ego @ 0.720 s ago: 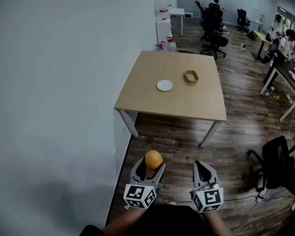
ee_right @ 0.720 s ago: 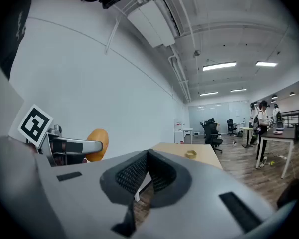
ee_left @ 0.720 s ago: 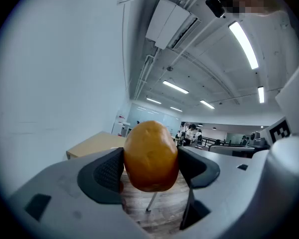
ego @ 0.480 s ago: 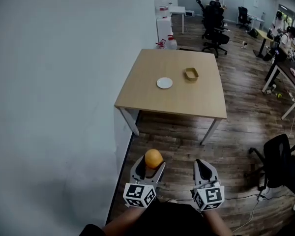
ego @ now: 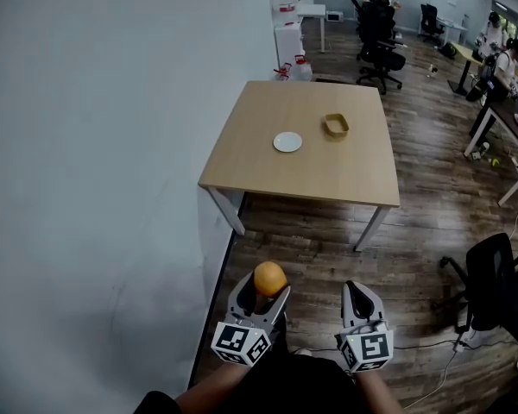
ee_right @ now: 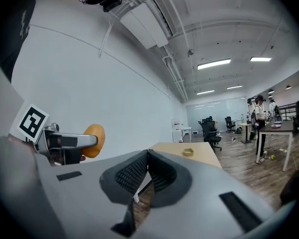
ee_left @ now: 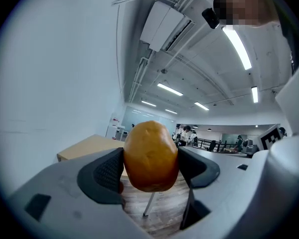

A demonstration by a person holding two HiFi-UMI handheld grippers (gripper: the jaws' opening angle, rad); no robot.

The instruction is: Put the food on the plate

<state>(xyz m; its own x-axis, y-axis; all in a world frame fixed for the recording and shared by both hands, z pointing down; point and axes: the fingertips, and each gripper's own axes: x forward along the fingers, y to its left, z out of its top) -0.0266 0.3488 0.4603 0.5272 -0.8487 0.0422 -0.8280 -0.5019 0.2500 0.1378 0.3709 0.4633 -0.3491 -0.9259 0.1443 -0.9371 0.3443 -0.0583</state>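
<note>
Food (ee_left: 150,156) pinched between left gripper (ee_left: 149,172) fingers (ee_left: 107,171); only head view shows plate (ego: 287,142).

I am seeing golden-orange food (ee_left: 150,156), a grey left gripper (ego: 263,293) and right gripper (ego: 359,293) with black dimpled pads (ee_left: 109,171) and black-and-white marker cubes (ego: 239,343). The desk (ego: 268,166) is showing pale wood, its plate (ego: 287,142) white, the bowl (ego: 336,127) tan, the floor (ego: 432,205) dark brown planks.

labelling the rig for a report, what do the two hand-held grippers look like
The left gripper and right gripper are both pale grey plastic. Each carries a white cube with black square markers at its back. The fingers are broad and curved, with dark ribbed pads on the inner faces.
</note>
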